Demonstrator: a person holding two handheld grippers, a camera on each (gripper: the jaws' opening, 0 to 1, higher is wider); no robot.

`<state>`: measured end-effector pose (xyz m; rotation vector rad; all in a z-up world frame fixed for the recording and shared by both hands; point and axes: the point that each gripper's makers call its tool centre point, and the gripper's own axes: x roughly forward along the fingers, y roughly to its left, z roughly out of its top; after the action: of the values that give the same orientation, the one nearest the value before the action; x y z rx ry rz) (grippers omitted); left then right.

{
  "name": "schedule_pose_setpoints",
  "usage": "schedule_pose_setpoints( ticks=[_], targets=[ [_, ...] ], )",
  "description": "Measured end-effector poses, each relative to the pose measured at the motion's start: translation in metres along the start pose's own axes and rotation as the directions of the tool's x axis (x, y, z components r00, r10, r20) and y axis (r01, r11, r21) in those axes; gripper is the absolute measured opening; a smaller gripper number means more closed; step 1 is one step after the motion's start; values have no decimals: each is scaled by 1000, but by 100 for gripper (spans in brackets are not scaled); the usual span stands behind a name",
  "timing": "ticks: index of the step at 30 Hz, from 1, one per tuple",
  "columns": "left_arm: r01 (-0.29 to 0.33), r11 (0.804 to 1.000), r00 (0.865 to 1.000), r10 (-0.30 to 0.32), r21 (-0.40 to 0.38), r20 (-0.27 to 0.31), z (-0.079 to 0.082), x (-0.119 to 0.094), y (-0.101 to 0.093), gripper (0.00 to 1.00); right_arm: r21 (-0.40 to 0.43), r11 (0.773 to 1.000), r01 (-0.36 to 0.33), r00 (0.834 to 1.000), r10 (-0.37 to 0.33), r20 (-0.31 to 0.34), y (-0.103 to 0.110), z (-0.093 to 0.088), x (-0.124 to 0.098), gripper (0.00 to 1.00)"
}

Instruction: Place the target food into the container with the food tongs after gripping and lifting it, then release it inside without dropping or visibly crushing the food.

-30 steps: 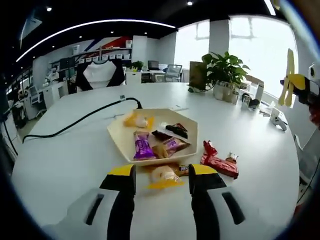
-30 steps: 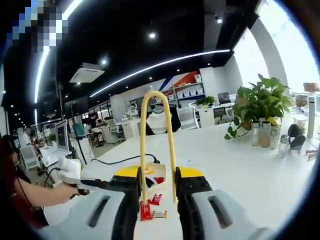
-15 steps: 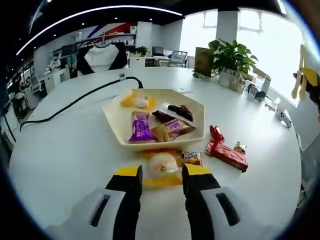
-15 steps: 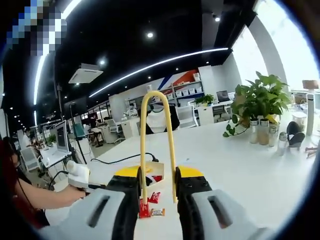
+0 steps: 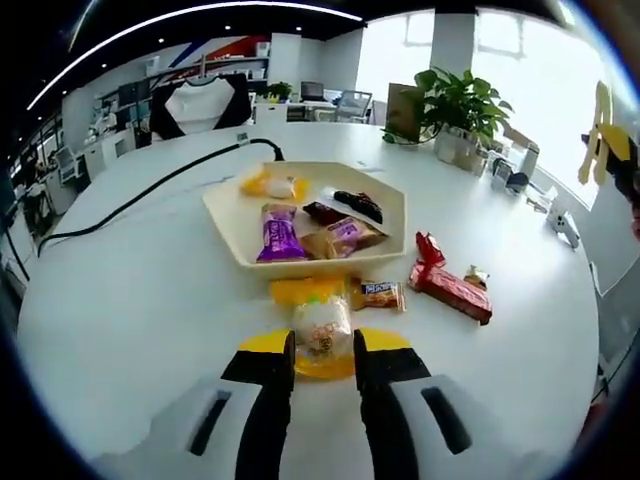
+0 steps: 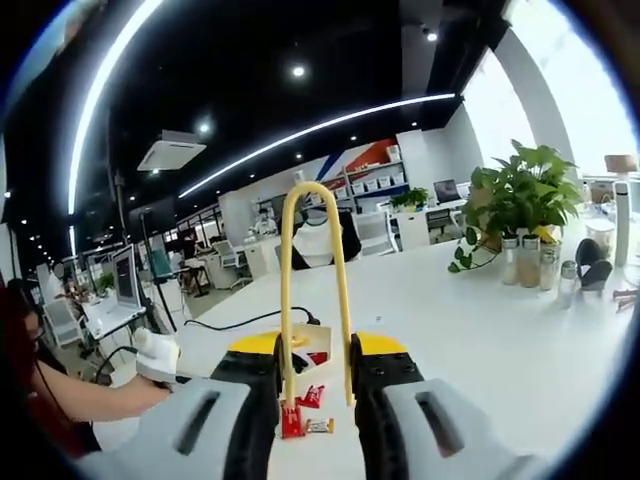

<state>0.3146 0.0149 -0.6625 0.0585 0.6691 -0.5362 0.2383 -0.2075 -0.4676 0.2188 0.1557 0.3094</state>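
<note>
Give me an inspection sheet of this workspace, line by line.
Surface: white round table, bare around the tray.
Job's things: beige tray holding wrapped snacks; yellow-wrapped bun; yellow tongs.
Clutter: red snack pack and a small snack beside the tray.
Grippers: left claw closed on the bun; right claw closed on the tongs.
Cables: black cable across the table.
Surroundings: potted plant, open office behind.
</note>
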Motion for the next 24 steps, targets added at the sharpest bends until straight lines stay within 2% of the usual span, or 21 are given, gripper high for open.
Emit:
schedule_pose_setpoints(
  ticks=[4,7,13,24],
  targets=[
    [21,1000,1000,-20,14,-15,-3,-2,-5,25,0,1000,-11,1000,11,0,4,0,1,24],
    [66,997,997,-65,37,-40,-8,-4,-17,25,2,1000,-16,1000,16,1,7,-1,1,24],
    [150,984,987,-143,98,-73,-26,-16,-58,26,9,1000,-24,1000,24,4,13,-5,2,24],
    [219,965,973,-206,142,-99,-35,-23,-86,26,21,999,-27,1000,26,14,22,-7,0,24]
  ],
)
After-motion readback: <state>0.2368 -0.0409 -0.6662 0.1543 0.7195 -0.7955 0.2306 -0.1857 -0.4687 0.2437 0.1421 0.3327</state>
